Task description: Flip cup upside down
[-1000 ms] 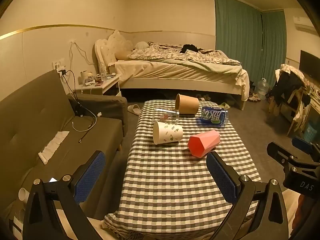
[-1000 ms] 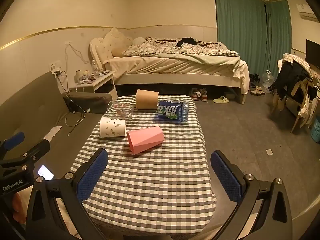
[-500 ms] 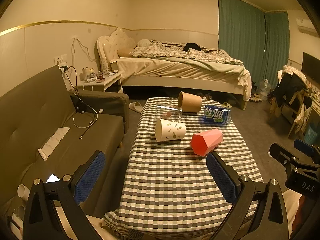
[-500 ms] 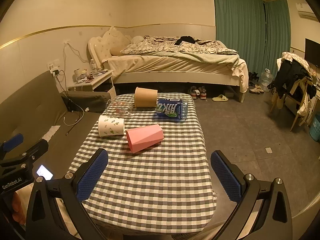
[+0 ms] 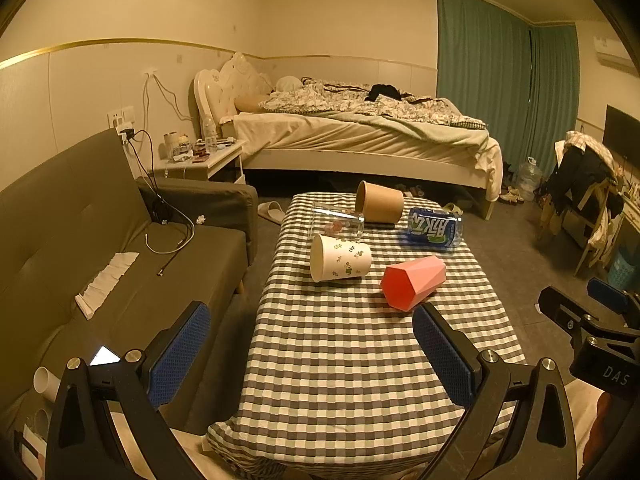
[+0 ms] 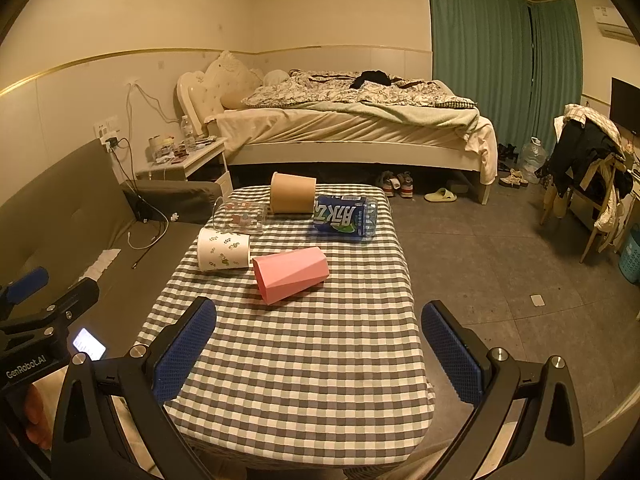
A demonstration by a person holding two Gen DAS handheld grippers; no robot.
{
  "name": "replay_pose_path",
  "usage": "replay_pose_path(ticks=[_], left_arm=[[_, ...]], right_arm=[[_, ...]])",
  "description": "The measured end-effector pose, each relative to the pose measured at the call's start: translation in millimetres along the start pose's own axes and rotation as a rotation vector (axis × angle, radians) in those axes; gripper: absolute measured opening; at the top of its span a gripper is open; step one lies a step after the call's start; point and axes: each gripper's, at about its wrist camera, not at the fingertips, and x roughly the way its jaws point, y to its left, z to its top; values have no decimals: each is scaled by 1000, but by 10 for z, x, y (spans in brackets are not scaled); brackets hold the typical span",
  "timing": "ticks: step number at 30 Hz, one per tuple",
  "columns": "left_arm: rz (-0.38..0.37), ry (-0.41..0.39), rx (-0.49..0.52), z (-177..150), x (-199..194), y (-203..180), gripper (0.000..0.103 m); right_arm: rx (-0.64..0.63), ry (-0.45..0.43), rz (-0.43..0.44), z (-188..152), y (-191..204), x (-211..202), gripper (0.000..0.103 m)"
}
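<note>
**Both grippers wide apart at the near edge, cups lying on the far half**

I hold the left gripper point(image 5: 310, 354) over the near left corner of the tabletop point(image 5: 360, 360), its blue pads spread wide with nothing between them. Its left pad hangs out past the left edge, over the gap beside the grey sofa point(image 5: 72, 240). The right gripper point(image 6: 318, 354) sits low over the near edge, equally spread and empty; its right pad reaches beyond the right edge, above bare floor.

Everything on the checked cloth lies on the far half. Nearest the left edge, I see the white floral paper cup point(image 5: 340, 258) on its side, mouth toward the sofa. Just behind it a clear glass point(image 5: 338, 225) lies on its side too, its base close to the brown paper cup point(image 5: 379, 207), which lies near the far edge with its mouth facing left. To the right, roughly mid-table, the pink faceted cup point(image 5: 412, 280) lies tipped over, its open end pointing toward me and slightly left; it stands apart from the white cup with a clear strip of cloth between them. Behind it, near the far right corner, a blue bottle pack point(image 5: 434, 229) lies close to the right edge.

The whole near half of the cloth is open between my pads and the pink cup. The sofa runs along the left edge with a narrow gap.
</note>
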Motion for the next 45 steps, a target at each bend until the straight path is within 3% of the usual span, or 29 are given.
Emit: replay_pose_path(ticks=[45], left_arm=[[0,30,-5,-62,123,-9,103]], right_arm=[[1,26,2,-4,42,116,103]])
